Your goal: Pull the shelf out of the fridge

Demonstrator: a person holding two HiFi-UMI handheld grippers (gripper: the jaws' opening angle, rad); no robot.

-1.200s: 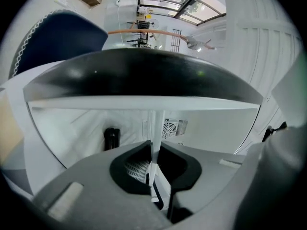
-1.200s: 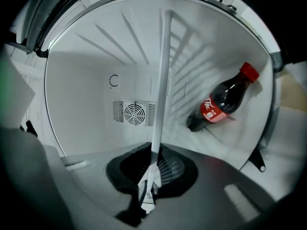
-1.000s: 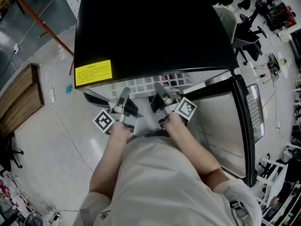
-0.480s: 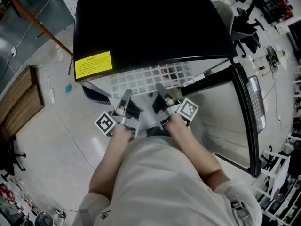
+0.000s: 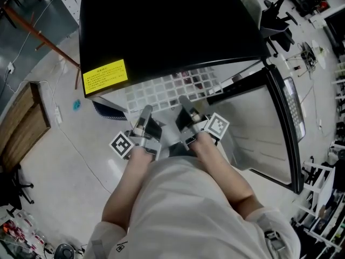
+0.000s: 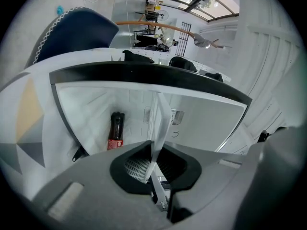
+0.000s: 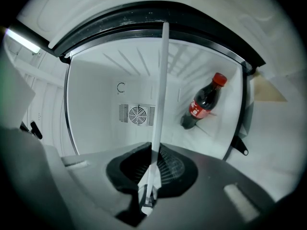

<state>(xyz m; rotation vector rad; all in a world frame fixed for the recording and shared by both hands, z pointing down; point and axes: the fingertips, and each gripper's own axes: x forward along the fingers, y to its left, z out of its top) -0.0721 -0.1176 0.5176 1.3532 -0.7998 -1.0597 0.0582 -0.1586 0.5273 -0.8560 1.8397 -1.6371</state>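
The white grid shelf [image 5: 171,88] sticks out from under the black fridge top [image 5: 161,26], its front edge toward me. My left gripper [image 5: 144,118] is shut on that front edge at the left. My right gripper [image 5: 186,112] is shut on it at the right. In both gripper views the shelf shows edge-on as a thin white strip [image 6: 160,119] [image 7: 160,95] pinched between the jaws of the left gripper [image 6: 156,176] and the right gripper [image 7: 151,181]. A cola bottle [image 6: 115,131] [image 7: 204,101] stands inside the white fridge cavity, behind the shelf.
The fridge door [image 5: 269,123] hangs open to the right. A yellow label [image 5: 106,76] sits on the fridge top's front left corner. A wooden table [image 5: 21,123] and a white cable [image 5: 81,155] are on the floor at left. Office chairs [image 5: 280,9] stand at the back right.
The shelf has slid further out of the fridge, so more of its grid shows in front of the black top. Both grippers kept their hold and drew back slightly toward me.
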